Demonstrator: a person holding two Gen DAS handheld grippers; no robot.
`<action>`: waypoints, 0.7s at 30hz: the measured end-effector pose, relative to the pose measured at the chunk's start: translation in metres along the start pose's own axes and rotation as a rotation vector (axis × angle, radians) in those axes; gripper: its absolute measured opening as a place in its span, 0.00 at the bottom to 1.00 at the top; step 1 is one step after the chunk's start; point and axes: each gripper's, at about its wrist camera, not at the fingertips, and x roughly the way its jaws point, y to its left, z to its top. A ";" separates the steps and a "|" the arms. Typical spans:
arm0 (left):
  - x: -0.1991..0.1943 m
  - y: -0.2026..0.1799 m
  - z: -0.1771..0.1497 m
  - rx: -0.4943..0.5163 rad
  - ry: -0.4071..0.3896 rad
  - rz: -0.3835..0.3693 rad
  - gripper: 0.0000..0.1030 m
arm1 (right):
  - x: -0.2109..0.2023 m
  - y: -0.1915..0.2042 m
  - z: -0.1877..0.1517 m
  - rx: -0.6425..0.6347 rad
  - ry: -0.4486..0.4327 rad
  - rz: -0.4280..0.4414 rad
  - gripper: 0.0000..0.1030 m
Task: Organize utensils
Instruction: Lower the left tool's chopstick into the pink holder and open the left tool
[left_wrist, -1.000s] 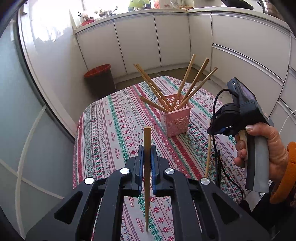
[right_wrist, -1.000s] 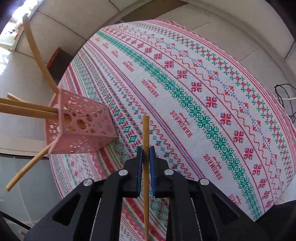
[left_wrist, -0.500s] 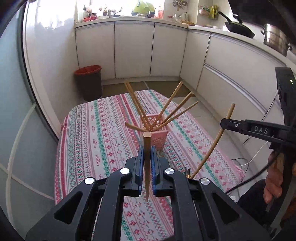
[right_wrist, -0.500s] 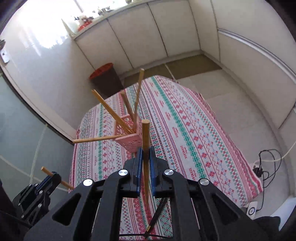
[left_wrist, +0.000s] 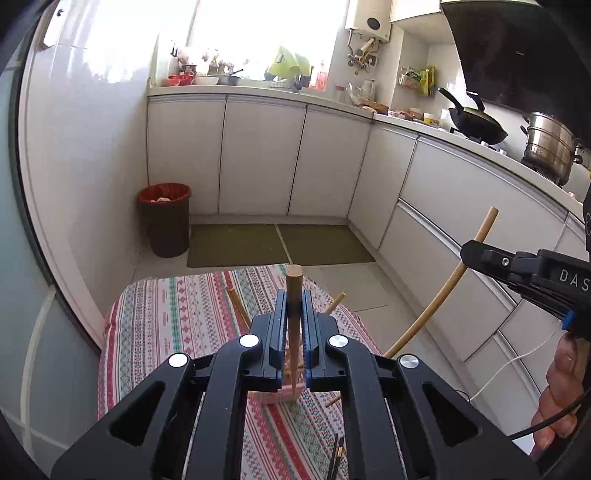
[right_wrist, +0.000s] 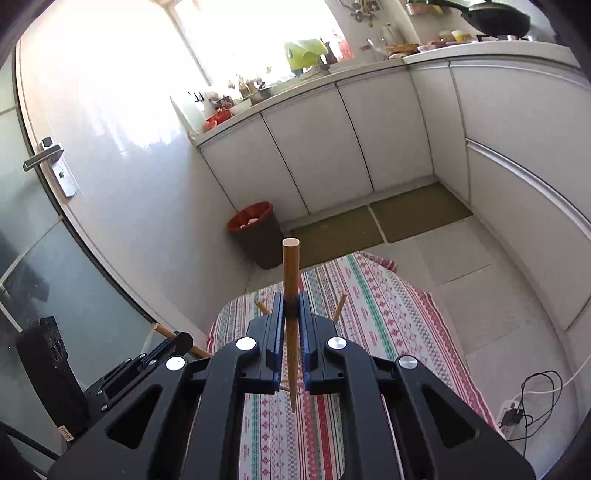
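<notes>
The left gripper clamps a round wooden chopstick. The right gripper clamps another wooden chopstick, both held above the patterned tablecloth.

Your left gripper points forward, jaws pinched on an upright chopstick. Your right gripper is held the same way, jaws closed on a second chopstick. Your right hand wraps its handle.

black plastic grippers, silver screws, blue finger pads, white "das" lettering
</notes>
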 end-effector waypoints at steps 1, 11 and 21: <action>0.005 -0.001 0.003 0.005 -0.003 0.006 0.06 | 0.004 0.001 0.005 -0.005 -0.012 -0.004 0.08; 0.069 0.012 -0.003 -0.012 0.068 0.058 0.07 | 0.071 0.002 0.007 -0.047 0.011 -0.033 0.08; 0.053 0.037 0.000 -0.094 0.011 0.086 0.42 | 0.119 0.008 -0.007 -0.091 0.039 -0.058 0.08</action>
